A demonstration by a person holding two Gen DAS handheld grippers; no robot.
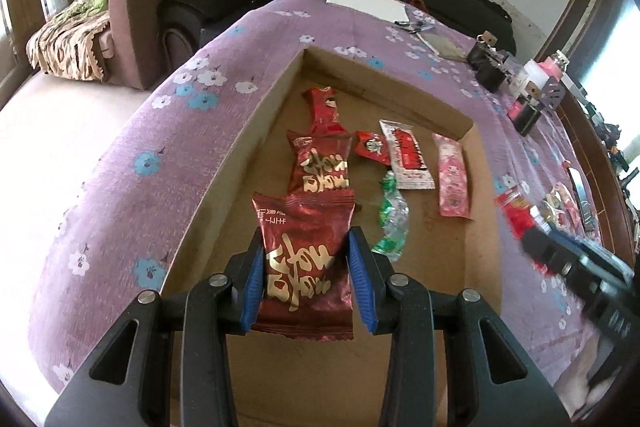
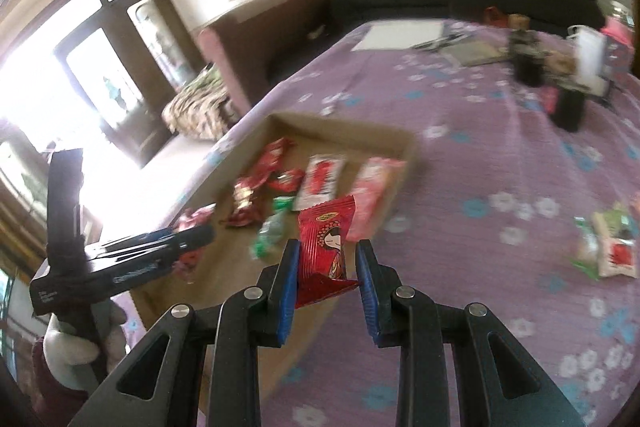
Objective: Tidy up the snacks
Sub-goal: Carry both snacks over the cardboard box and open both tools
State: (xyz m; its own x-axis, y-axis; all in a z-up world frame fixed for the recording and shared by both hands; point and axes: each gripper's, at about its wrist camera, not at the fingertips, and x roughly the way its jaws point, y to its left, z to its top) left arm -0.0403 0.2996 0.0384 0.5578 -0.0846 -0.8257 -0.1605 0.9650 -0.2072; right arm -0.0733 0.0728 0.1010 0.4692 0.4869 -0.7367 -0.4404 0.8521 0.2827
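Left wrist view: left gripper (image 1: 306,277) clamps a dark-red foil snack packet (image 1: 304,263), long axis along its fingers, above the shallow brown cardboard tray (image 1: 240,163); right gripper (image 2: 328,285) clamps a bright-red doll-print sachet (image 2: 326,247) beside the tray's edge.

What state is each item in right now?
Left tongs: shut on dark red gold-lettered snack packet, held over the box.
Right tongs: shut on bright red doll-print wrapper.
Shallow brown cardboard box: open-topped, several snacks lying flat inside.
Crinkled green-clear wrapper: lying in the box.
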